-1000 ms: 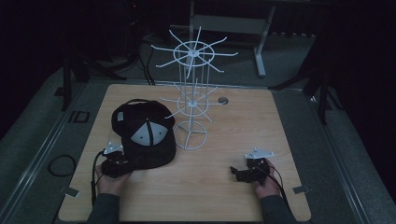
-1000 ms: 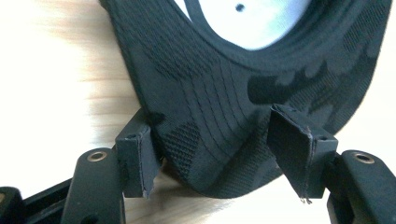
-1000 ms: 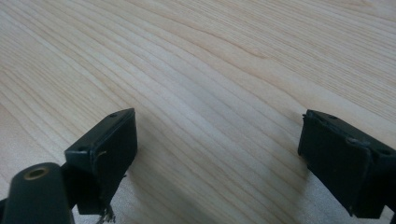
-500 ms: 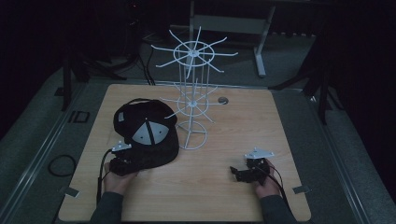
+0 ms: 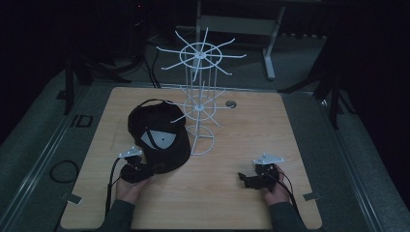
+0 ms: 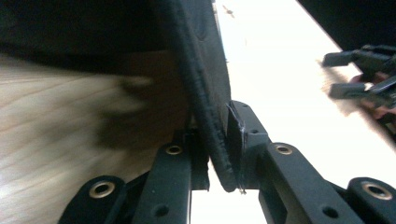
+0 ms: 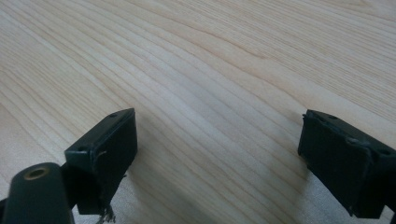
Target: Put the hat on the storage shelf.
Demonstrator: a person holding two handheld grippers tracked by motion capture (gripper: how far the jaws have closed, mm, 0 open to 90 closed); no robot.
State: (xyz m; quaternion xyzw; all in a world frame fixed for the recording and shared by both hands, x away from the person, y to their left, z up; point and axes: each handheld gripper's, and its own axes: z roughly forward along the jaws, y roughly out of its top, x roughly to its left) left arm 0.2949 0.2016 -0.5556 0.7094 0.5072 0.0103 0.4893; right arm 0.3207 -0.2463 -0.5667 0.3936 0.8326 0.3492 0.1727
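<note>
A black cap (image 5: 157, 133) with a white patch lies on the wooden table (image 5: 251, 130), left of a white wire display stand (image 5: 199, 104). My left gripper (image 5: 153, 169) is at the cap's near edge. Its jaws have just been closing, and the left gripper view has the cap's stitched brim (image 6: 205, 102) pinched between the pads of the left gripper (image 6: 219, 149). My right gripper (image 5: 244, 180) rests low at the near right of the table. Its jaws stand wide apart in the right gripper view (image 7: 217, 149), with bare wood (image 7: 210, 60) between them.
The stand's round base (image 5: 202, 140) sits just right of the cap, and its prongs spread out above the middle of the table. A small round grommet (image 5: 231, 103) is set in the far part of the top. The table's near edge runs close behind both hands.
My left gripper has slid a little right, in to the cap's brim, and its jaws have closed on it. The right gripper has kept still.
</note>
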